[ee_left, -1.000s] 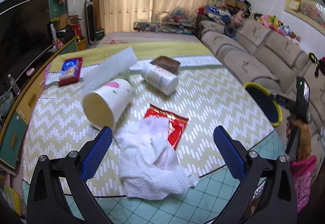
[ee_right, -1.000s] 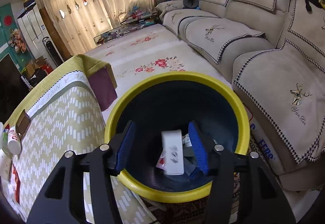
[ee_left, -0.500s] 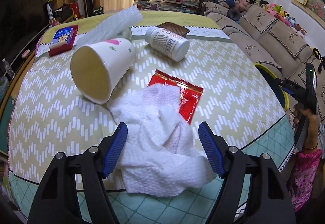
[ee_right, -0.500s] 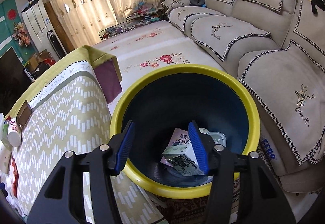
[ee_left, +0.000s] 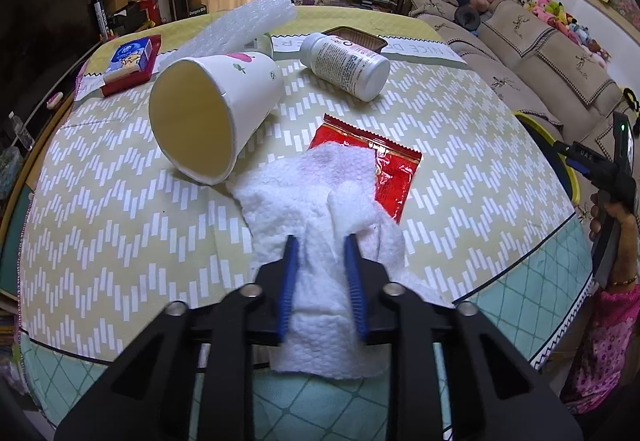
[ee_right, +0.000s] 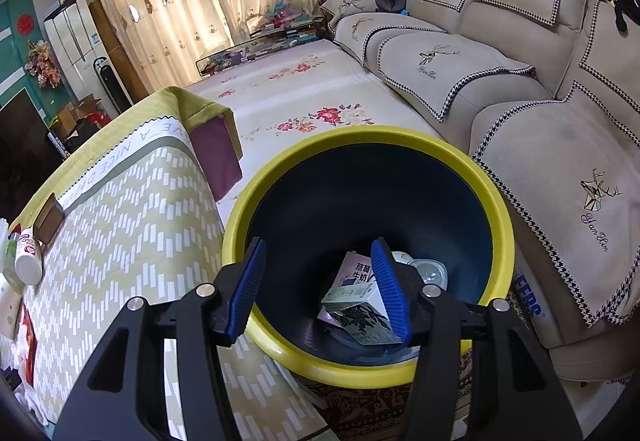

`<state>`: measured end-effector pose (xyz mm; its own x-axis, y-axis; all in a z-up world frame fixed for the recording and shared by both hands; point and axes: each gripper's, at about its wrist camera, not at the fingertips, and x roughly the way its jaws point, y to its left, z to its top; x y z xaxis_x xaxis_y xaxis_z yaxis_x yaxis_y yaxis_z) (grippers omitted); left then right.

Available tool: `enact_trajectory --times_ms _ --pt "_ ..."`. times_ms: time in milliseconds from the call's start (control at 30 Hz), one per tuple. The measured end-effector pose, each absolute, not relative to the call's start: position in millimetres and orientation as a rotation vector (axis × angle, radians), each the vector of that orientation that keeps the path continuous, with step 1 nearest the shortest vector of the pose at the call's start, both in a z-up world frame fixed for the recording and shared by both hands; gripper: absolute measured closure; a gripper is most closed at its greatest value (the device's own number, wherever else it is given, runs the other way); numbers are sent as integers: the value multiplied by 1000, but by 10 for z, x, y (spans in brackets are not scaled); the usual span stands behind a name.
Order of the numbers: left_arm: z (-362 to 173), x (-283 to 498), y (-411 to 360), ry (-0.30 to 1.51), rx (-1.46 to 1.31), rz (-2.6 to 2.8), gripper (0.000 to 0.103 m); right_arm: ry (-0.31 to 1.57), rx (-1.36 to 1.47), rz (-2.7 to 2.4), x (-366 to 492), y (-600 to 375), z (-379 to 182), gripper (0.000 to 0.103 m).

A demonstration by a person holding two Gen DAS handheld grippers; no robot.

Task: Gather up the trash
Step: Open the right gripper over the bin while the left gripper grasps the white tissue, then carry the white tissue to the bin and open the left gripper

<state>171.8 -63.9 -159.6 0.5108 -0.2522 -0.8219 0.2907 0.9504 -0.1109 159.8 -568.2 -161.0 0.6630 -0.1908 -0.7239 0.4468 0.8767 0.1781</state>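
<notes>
My left gripper (ee_left: 319, 243) is shut on a crumpled white paper towel (ee_left: 316, 209) at the table's near edge. The towel partly covers a red snack wrapper (ee_left: 374, 157). A white paper cup (ee_left: 212, 113) lies on its side to the left, and a white pill bottle (ee_left: 346, 65) lies behind. My right gripper (ee_right: 318, 247) is open and empty above a yellow-rimmed dark bin (ee_right: 496, 209). A small carton (ee_right: 358, 311) and other trash lie at the bin's bottom.
Bubble wrap (ee_left: 240, 23), a blue-and-red box (ee_left: 130, 59) and a brown tray (ee_left: 354, 37) lie at the table's far side. A beige sofa (ee_right: 500, 81) stands right of the bin. The table edge (ee_right: 168, 233) is left of the bin.
My left gripper moved down to the towel and closed on it. The carton dropped from my right gripper into the bin, and the right gripper stays open.
</notes>
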Motion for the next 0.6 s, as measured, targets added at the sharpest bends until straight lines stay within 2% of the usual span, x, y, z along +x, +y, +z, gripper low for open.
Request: enact_trajectory --times_ms 67,167,600 --pt "-1592 1702 -651 976 59 -324 93 766 361 -369 1594 -5682 -1606 51" --pt "-1547 1668 -634 954 56 -317 96 762 364 -368 1580 -5685 -1594 51" --pt "-616 1411 -634 725 89 -342 97 747 376 -361 1529 -5717 -1556 51"
